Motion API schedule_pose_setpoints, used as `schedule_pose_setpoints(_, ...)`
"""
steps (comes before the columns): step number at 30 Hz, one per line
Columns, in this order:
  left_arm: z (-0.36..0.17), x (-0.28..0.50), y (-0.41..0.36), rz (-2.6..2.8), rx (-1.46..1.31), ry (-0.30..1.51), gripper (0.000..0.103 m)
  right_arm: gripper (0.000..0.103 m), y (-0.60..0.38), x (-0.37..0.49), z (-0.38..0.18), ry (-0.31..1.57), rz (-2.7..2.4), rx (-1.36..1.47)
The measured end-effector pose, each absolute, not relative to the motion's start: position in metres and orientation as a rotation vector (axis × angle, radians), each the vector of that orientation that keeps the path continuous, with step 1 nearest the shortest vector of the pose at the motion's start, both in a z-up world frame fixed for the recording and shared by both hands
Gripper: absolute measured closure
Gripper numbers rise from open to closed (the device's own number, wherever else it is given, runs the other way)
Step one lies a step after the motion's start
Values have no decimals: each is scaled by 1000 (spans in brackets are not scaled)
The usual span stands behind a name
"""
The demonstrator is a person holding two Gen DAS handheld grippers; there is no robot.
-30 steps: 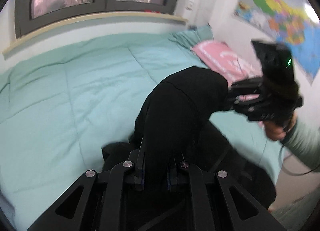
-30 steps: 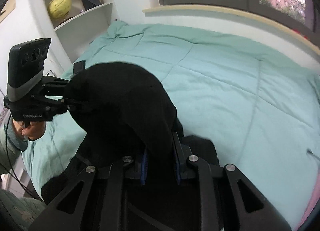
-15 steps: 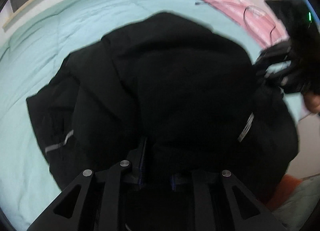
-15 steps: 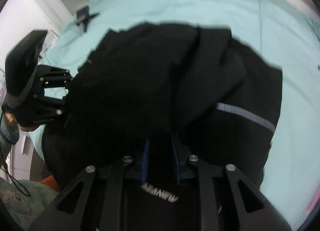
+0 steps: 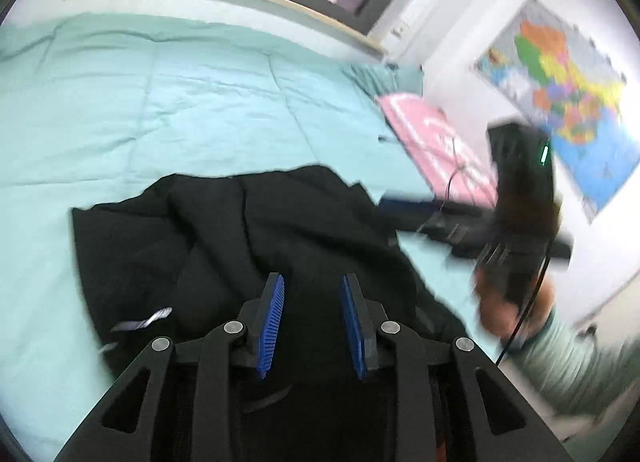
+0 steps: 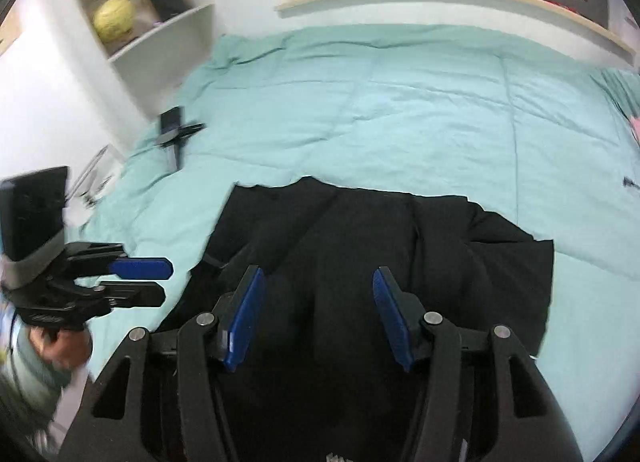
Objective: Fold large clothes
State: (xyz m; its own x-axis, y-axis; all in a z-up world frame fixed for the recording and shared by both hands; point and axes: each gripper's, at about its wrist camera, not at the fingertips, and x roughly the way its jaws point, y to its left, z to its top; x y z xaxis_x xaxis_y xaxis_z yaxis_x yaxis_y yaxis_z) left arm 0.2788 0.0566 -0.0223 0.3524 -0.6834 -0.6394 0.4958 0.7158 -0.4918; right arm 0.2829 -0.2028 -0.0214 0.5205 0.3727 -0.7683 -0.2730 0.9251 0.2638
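Note:
A large black garment [image 5: 248, 238] lies rumpled on the near part of the teal bed; it also shows in the right wrist view [image 6: 384, 246]. A grey reflective strip [image 5: 142, 321] shows at its left edge. My left gripper [image 5: 312, 282] is open and empty just above the garment's near edge. My right gripper [image 6: 318, 276] is open and empty above the same near edge. The right gripper shows at the right of the left wrist view [image 5: 404, 202], and the left gripper at the left of the right wrist view [image 6: 160, 282], both beside the garment.
The teal quilt [image 5: 160, 102] covers the bed up to the window wall. A pink pillow [image 5: 432, 142] with a cable lies at the right. A small black device [image 6: 174, 134] lies on the bed's left edge near white shelves [image 6: 160, 22]. A map [image 5: 560, 94] hangs on the right wall.
Both grippers held the black garment lifted and swung it down over the bed. Now both have opened and let go, and the garment lies on the quilt.

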Motion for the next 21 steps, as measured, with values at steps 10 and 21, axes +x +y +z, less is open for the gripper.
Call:
schedule_pose_setpoints(10,-150,296,11,-629,-139,1149,71,41,-194,290,-152,1199,258,77)
schedule_pose_setpoints(21,-87,205,24,-575,-29,889,71,39,-195,228,-137,1002,212,88)
